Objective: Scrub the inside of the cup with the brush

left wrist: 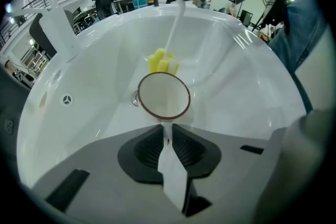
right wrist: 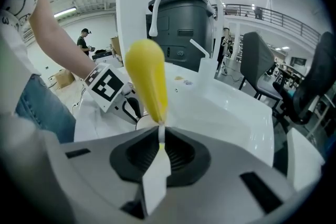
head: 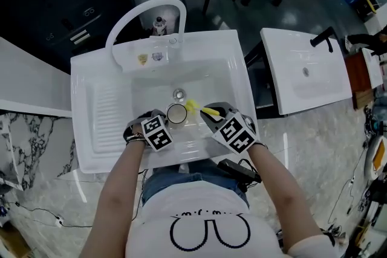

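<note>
Cup (left wrist: 164, 96), pale inside with a dark red rim, sits low in the basin of a white sink (head: 91, 99), close to the drain (head: 178, 94), with its open mouth facing up toward the person. The left gripper (left wrist: 167, 131) has its jaws closed on the near edge of the cup, pinching only the thin wall at the rim; no view shows whether the cup's base rests on the sink floor. The brush (left wrist: 163, 63) has a yellow sponge head on a thin white stem, and that head lies just outside the far rim, touching or nearly touching it and not yet inside. The right gripper (right wrist: 159, 136) is clamped on the narrow part of the brush just below its fat yellow handle, above and to the right of the cup. The scrubbing itself seems not yet begun. The main risk is likely the cup's narrow hold: a pinch on one spot of the rim gives little resistance to twisting, so a firm push from the brush could swing the cup or pull it free. The sponge head could also catch on the rim on the way in and tip the cup. The brush, gripped at a thin section, may swivel in the jaws under sideways load.
</note>
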The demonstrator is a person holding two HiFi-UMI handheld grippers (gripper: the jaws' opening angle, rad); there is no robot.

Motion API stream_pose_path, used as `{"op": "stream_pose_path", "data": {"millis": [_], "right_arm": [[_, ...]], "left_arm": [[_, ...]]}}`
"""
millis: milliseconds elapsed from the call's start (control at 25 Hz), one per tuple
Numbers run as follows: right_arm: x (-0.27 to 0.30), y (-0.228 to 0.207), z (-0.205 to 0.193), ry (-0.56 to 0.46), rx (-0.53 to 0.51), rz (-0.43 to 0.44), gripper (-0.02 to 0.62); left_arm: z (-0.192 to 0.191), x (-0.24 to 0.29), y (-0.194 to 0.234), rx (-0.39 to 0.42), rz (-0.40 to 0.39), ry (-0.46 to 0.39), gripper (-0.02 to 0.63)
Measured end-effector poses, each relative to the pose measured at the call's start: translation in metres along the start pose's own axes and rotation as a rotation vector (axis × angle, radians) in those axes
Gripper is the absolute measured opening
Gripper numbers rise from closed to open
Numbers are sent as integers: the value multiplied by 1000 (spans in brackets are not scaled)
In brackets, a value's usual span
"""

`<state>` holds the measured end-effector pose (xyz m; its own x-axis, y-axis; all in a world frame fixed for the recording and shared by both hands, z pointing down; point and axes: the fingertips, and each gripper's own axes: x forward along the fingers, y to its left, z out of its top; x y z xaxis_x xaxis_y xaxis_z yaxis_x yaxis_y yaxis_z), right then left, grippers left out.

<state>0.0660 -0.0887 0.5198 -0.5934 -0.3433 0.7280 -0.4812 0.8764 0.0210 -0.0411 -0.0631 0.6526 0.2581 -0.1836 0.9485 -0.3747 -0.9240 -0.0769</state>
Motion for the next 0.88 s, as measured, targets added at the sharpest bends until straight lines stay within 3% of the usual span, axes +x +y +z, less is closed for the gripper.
{"op": "stream_pose_path", "data": {"millis": [280,760,880], "right_arm": [[32,-12,-13,-9,172,-4,40],[-14,-19,17,-92,201,-54,40],[-18,-21,18,-106,259,-78,40]], "left_arm": [[0,0,0,24,12,-1,64],[0,0,-1,52,11,-5,64],[1,0,-2,55,12,-5,64]]}}
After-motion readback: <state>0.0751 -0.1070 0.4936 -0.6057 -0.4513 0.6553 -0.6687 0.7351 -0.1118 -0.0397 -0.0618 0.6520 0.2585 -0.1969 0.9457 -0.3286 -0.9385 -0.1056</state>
